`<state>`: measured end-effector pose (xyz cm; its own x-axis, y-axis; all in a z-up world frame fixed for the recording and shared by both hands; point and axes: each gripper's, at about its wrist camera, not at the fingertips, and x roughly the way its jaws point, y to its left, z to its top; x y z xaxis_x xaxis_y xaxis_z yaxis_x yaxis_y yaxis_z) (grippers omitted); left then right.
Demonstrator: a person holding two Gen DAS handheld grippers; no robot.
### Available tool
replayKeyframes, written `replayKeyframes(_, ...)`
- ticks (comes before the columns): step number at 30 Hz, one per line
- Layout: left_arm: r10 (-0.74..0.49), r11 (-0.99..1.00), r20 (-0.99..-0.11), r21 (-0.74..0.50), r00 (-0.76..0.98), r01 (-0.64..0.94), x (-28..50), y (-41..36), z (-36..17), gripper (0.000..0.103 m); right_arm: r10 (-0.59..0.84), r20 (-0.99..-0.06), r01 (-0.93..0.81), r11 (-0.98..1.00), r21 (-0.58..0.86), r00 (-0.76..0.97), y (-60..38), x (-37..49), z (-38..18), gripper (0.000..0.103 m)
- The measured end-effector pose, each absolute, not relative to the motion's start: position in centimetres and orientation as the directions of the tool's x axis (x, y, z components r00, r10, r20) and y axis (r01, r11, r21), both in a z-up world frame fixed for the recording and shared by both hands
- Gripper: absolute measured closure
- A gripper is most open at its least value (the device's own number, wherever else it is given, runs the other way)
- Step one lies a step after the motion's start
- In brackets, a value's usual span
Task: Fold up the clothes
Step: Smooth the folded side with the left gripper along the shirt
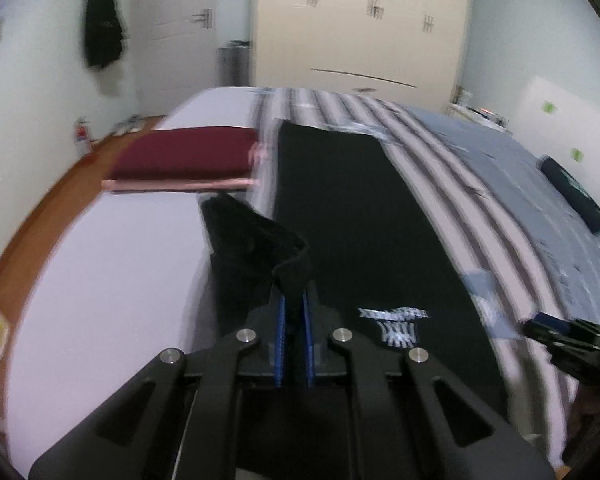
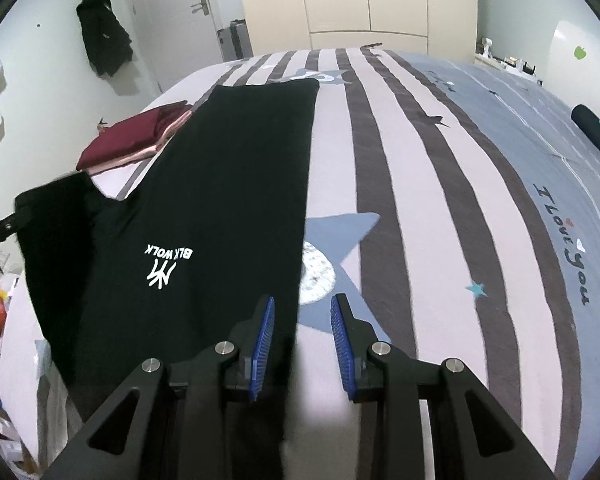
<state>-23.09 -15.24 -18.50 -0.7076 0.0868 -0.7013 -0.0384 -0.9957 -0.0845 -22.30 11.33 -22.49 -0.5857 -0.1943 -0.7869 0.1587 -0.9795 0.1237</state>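
Observation:
A black T-shirt (image 2: 236,184) with a white "BLK WOLK" print lies lengthwise on the striped bed; it also shows in the left wrist view (image 1: 352,224). My left gripper (image 1: 294,300) is shut on the shirt's left sleeve edge (image 1: 260,240) and holds it lifted above the bed. The lifted sleeve shows in the right wrist view (image 2: 56,232) at the left. My right gripper (image 2: 302,312) is open, its jaws astride the shirt's right edge near the hem, low over the bed. It shows at the right edge of the left wrist view (image 1: 540,326).
A folded maroon garment on a pink one (image 1: 188,158) lies on the bed's far left. A dark rolled item (image 2: 596,136) lies at the far right. The striped bedspread (image 2: 420,200) covers the bed. A wardrobe (image 2: 364,0), door and hanging black garment (image 2: 104,40) stand beyond.

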Motion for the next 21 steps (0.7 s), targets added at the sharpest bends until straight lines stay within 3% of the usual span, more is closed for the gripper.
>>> replayKeyframes(2,0.131,-0.99,-0.74,-0.126,-0.66,-0.055,-23.1,-12.1,-19.6,0.094,-0.198,-0.788,0.161,-0.979,0.127,-0.583,12.2,-21.9,-22.3,0.075)
replayKeyframes(3,0.17,-0.984,-0.756,-0.161,-0.633,-0.071,-23.1,-10.5,-20.4,0.082,-0.199,-0.789,0.162,-0.978,0.128,-0.581,12.7,-21.6,-22.2,0.075)
replayKeyframes(4,0.21,-0.977,-0.762,-0.193,-0.613,-0.094,-22.9,-9.4,-20.8,0.076,-0.196,-0.789,0.159,-0.979,0.126,-0.582,13.1,-21.5,-22.2,0.075)
replayKeyframes(9,0.29,-0.956,-0.718,-0.25,-0.632,-0.155,-21.1,-7.6,-19.9,0.066,-0.192,-0.793,0.146,-0.981,0.131,-0.579,14.5,-21.0,-22.5,0.075)
replayKeyframes(13,0.257,-0.966,-0.736,-0.216,-0.626,-0.142,-20.2,-9.3,-19.8,0.066,-0.201,-0.795,0.141,-0.979,0.145,-0.573,14.2,-20.8,-23.1,0.076)
replayKeyframes(18,0.098,-0.992,-0.786,-0.128,-0.611,0.005,-19.8,-15.4,-21.6,0.066,-0.24,-0.794,0.167,-0.97,0.175,-0.559,11.7,-20.8,-23.8,0.075)
replayKeyframes(21,0.074,-0.99,-0.808,-0.13,-0.585,0.054,-20.2,-18.0,-23.1,0.066,-0.28,-0.79,0.198,-0.959,0.203,-0.546,9.6,-21.1,-24.2,0.075)
